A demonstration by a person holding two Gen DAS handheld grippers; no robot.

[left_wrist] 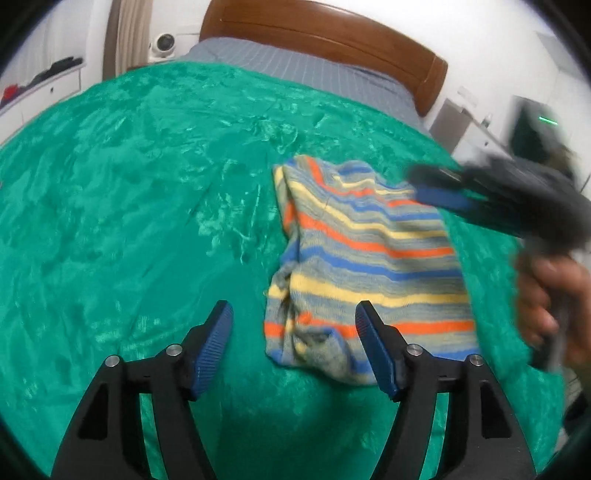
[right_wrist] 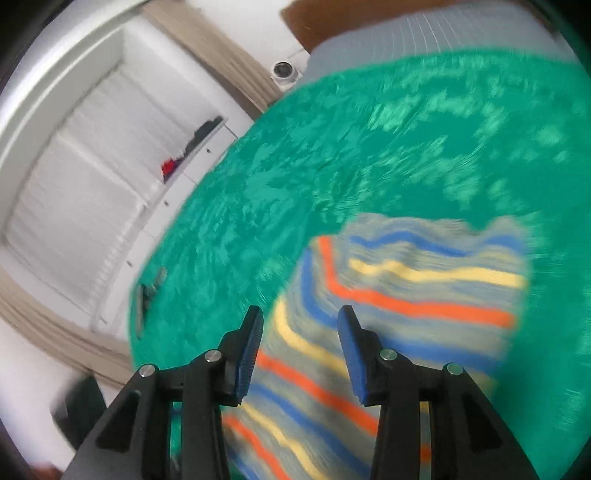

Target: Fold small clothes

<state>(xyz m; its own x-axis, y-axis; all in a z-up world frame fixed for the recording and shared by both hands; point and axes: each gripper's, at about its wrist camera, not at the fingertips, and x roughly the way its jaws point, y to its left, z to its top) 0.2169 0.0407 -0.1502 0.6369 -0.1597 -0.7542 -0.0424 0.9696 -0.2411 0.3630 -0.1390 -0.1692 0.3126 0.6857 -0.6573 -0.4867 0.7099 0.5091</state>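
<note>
While the shirt (left_wrist: 365, 266) ran lengthwise away, the spread left gripper (left_wrist: 295, 347) straddled its near-left corner; the right gripper (right_wrist: 301, 350), jaws apart, hovered above it.

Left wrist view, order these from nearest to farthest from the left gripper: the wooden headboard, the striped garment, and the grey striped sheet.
From the left gripper:
1. Striped garment, just ahead, lying between and right of the open fingers on the green blanket.
2. Grey striped sheet, beyond the blanket's far edge.
3. Wooden headboard, at the very back.
</note>
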